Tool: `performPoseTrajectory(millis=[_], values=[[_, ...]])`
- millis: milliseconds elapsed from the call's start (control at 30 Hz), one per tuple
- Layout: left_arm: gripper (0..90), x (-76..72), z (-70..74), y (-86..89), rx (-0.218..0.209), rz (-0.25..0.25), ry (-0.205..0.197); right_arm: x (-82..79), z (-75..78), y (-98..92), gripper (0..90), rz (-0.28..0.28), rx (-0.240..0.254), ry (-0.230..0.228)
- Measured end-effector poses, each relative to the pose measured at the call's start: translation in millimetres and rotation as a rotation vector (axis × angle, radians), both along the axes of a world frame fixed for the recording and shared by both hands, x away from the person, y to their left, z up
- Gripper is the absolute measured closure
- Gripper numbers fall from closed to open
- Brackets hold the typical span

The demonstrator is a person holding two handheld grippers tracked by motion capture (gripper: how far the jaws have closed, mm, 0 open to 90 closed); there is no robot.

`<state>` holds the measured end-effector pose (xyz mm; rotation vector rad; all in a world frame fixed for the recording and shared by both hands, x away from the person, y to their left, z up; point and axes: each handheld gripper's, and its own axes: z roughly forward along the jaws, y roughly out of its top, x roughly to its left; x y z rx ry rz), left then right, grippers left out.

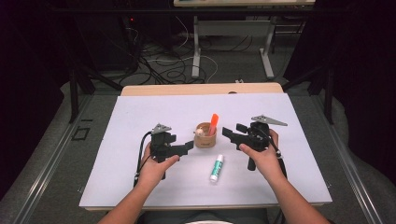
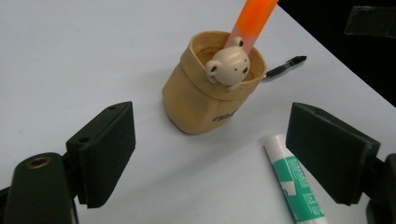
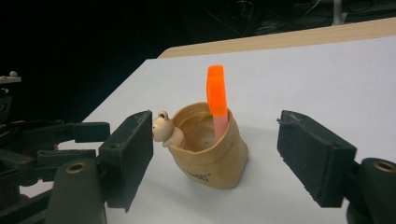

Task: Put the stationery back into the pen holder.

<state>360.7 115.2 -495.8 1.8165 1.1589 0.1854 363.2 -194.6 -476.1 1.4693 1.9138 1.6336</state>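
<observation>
A tan fabric pouch (image 1: 205, 136) stands upright in the middle of the white table top (image 1: 140, 116), with a small bear figure (image 2: 228, 67) on its rim. An orange marker (image 1: 214, 122) sticks up out of the pouch. A white and green tube (image 1: 216, 168) lies flat in front of it. My left gripper (image 1: 189, 147) is just left of the pouch, open, with nothing between its pads (image 2: 109, 154). My right gripper (image 1: 227, 132) is just right of the pouch, also open. In the right gripper view the pouch (image 3: 210, 158) sits beyond the wide-apart pads (image 3: 128, 156), untouched.
A thin black object (image 2: 285, 67) lies on the table behind the pouch in the left gripper view. The table's wooden far edge (image 1: 201, 88) meets a dark floor with cables and metal legs. The person's forearms come in from the near edge.
</observation>
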Motion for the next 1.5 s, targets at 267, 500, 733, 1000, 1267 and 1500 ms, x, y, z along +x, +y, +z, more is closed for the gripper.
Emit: performPoseTrajectory(millis=[267, 500, 733, 1000, 1267, 1500], values=[[26.0, -2.8, 1.9, -11.1, 0.011, -0.016, 0.044, -10.4, -5.9, -9.3, 25.3, 0.023, -0.032, 0.035], [29.9, -6.4, 2.2, -21.4, 0.055, -0.027, 0.060, -12.7, -14.2, -13.4, 30.0, 0.040, -0.054, 0.070], [32.5, -7.9, 2.0, -34.1, 0.064, -0.051, 0.115, -12.3, -19.6, -11.7, 24.6, 0.026, -0.055, 0.076], [35.3, -8.7, -3.4, -51.4, 0.079, -0.061, 0.214, -12.1, -25.5, -14.1, 22.3, -0.031, -0.068, 0.154], [39.7, -10.9, -7.4, -74.2, 0.081, -0.098, 0.335, -9.4, -26.7, -22.7, 21.1, -0.070, -0.020, 0.222], [43.4, -13.8, -17.5, -88.3, 0.083, -0.111, 0.394, -9.3, -27.5, -21.8, 21.1, -0.069, -0.016, 0.240]])
